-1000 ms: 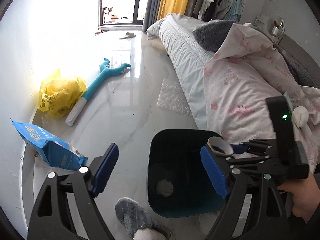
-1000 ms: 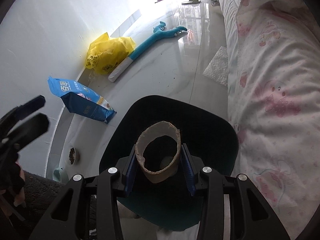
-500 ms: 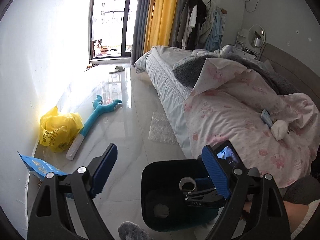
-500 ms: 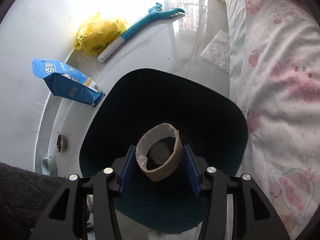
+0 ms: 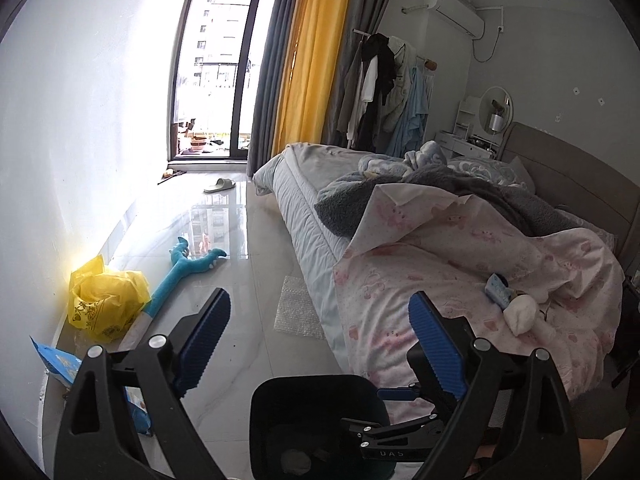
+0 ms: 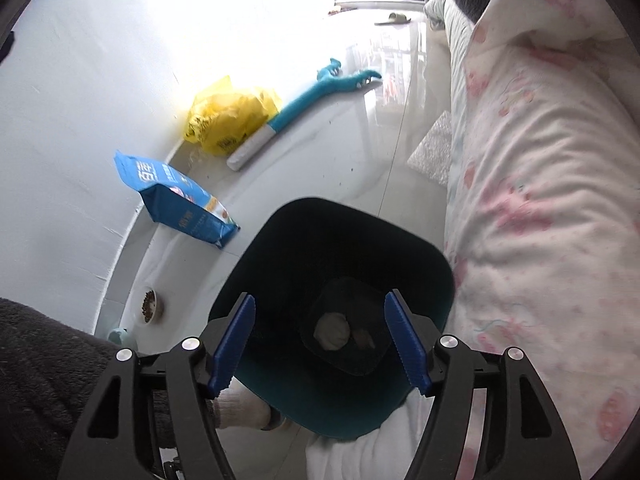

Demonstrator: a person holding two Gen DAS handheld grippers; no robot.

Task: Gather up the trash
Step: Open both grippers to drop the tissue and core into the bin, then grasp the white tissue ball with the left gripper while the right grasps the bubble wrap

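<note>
Two claws opening, both empty, right claw above upright trash bin, mouth upward.

Glossy floor, dark bin, yellow bag, blue pouch

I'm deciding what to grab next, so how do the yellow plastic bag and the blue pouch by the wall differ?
The yellow plastic bag is crumpled, thin and shapeless; the blue pouch is stiff, flat-sided and printed with white characters. The yellow plastic bag lies farther off, next to the blue plush toy; the blue pouch lies nearer the dark bin. Both rest on the floor against the white wall.
</note>
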